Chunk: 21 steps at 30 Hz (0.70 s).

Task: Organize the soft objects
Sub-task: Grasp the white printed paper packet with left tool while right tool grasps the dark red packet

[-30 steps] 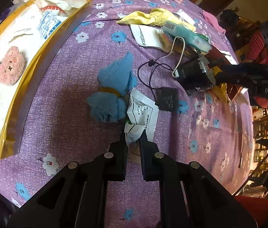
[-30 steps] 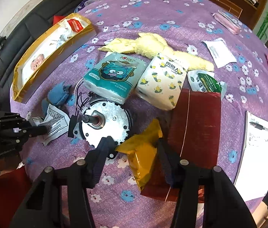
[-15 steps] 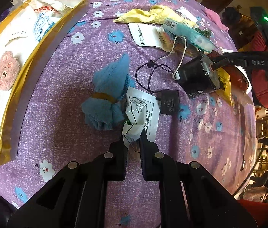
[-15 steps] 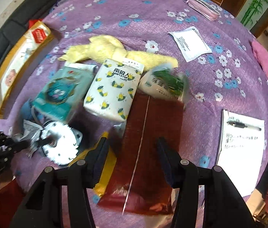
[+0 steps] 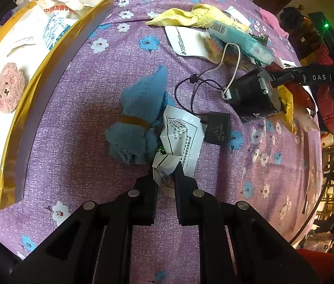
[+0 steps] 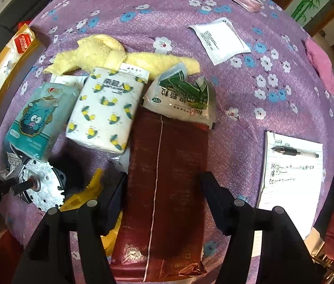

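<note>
**Left pinching the white packet, right spreading over the dark red pouch**

On my left camera, the left gripper (image 5: 164, 177) is clamped tight on the near edge of a crumpled white packet (image 5: 178, 139) with printed text. The packet lies on the purple flowered tablecloth (image 5: 84, 94), touching a blue cloth (image 5: 141, 111) banded in yellow on its left. Just right of the packet sits a small black box (image 5: 216, 129), wired to a black motor (image 5: 252, 97).

On my right camera, the right gripper (image 6: 164, 184) points down with its jaws opening; a dark red pouch (image 6: 167, 177) lies between the fingers, and I see no pad pressing it. A yellow bag (image 6: 88, 194) pokes out beside the left finger. At the pouch's far end a green-and-white bag (image 6: 181, 99) overlaps it; left of that stand a white tissue pack (image 6: 105, 111) and a teal tissue pack (image 6: 36, 118), with a yellow towel (image 6: 110, 54) behind. A notepad (image 6: 287, 189) with a pen (image 6: 295, 152) lies right.
</note>
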Motion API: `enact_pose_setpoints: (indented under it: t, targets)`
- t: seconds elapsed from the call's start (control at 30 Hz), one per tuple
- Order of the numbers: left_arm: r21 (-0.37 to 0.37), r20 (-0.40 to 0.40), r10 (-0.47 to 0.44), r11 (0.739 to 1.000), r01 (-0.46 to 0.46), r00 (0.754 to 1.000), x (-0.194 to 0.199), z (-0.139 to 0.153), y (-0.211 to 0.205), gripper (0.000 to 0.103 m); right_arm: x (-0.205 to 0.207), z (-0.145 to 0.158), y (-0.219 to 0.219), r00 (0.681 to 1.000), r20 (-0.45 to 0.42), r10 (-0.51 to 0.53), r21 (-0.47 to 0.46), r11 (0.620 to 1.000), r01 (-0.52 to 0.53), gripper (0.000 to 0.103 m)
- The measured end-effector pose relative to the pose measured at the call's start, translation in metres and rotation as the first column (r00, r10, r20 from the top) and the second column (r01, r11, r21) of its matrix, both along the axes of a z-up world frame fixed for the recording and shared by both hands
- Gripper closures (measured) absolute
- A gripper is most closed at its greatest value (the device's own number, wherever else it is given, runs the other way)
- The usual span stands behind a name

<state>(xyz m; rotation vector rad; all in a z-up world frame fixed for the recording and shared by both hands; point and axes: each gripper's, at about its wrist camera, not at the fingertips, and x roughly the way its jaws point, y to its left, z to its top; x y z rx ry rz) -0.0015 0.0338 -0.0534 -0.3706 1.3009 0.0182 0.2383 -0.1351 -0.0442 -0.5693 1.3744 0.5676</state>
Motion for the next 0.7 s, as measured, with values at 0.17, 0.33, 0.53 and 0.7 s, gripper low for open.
enact_pose_setpoints:
  t: [0.17, 0.33, 0.53, 0.7]
  targets:
    - [0.01, -0.005, -0.011, 1.0, 0.011, 1.0, 0.002, -0.002, -0.003, 0.092, 0.001, -0.019, -0.011, 0.998, -0.056, -0.024, 0.021, 0.999, 0.025, 0.036]
    - [0.013, -0.012, -0.01, 1.0, 0.011, 1.0, 0.002, -0.004, -0.005, 0.092, -0.005, -0.03, -0.024, 0.996, -0.072, -0.059, 0.075, 0.995, 0.065, 0.043]
    - [0.016, -0.016, -0.012, 1.0, 0.012, 1.0, 0.006, -0.003, -0.006, 0.092, -0.01, -0.021, -0.03, 0.998, -0.023, -0.05, 0.089, 0.995, 0.052, 0.052]
    - [0.004, -0.016, -0.002, 1.0, 0.002, 1.0, 0.012, -0.005, -0.004, 0.092, -0.006, -0.001, -0.036, 0.999, 0.016, -0.046, 0.106, 0.993, 0.044, 0.053]
